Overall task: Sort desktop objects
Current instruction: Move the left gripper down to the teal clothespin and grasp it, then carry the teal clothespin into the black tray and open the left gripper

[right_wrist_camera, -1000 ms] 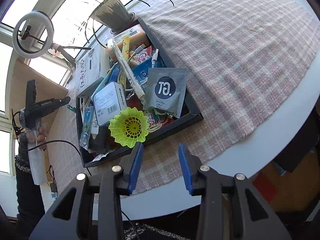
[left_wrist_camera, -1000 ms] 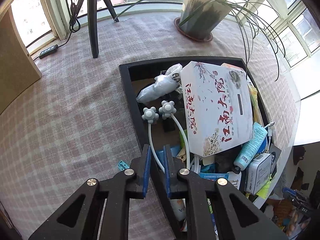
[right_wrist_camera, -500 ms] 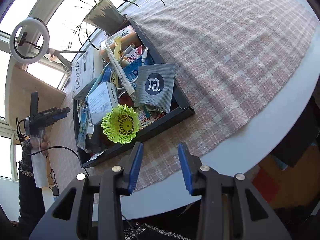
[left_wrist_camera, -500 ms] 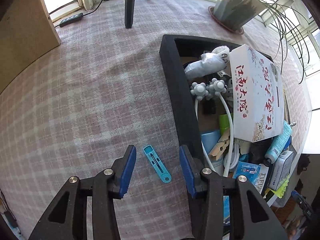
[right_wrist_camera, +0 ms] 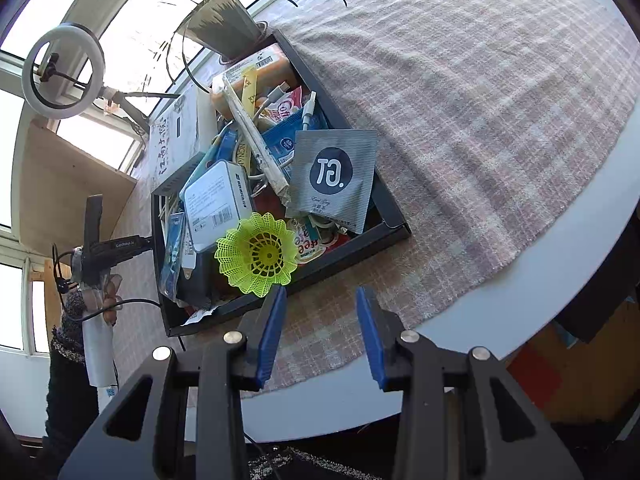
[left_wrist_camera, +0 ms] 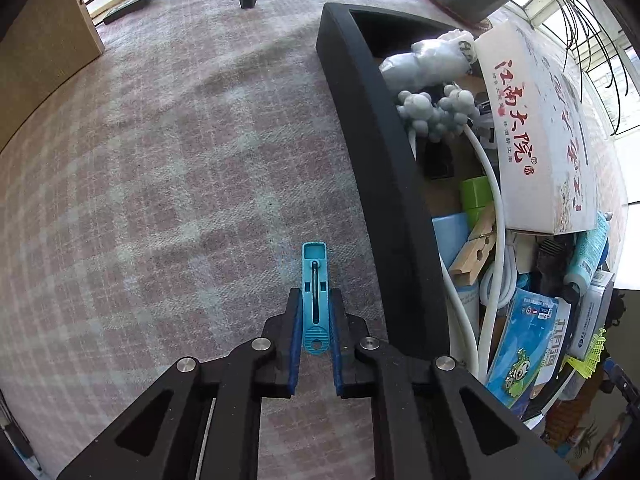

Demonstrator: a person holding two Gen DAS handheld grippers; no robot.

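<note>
The blue clip [left_wrist_camera: 315,296] lies flat on the cloth [left_wrist_camera: 160,184] just left of the tray [left_wrist_camera: 384,168], and the left gripper [left_wrist_camera: 315,344] is closing on it, pads at its sides. This looks like the pick-up step; next it likely needs a firm pinch, then a lift over the tray's wall. The right gripper [right_wrist_camera: 320,328] hangs half-open and empty near the tray's shuttlecock [right_wrist_camera: 258,256].

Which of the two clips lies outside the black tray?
The blue plastic clip, flat on the checked cloth between the closing left gripper pads. The wooden clothespin sits inside the black tray among the clutter.

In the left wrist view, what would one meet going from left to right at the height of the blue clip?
Checked tablecloth → blue clip between the closing left gripper → black tray wall → wooden clothespin → white cable
</note>
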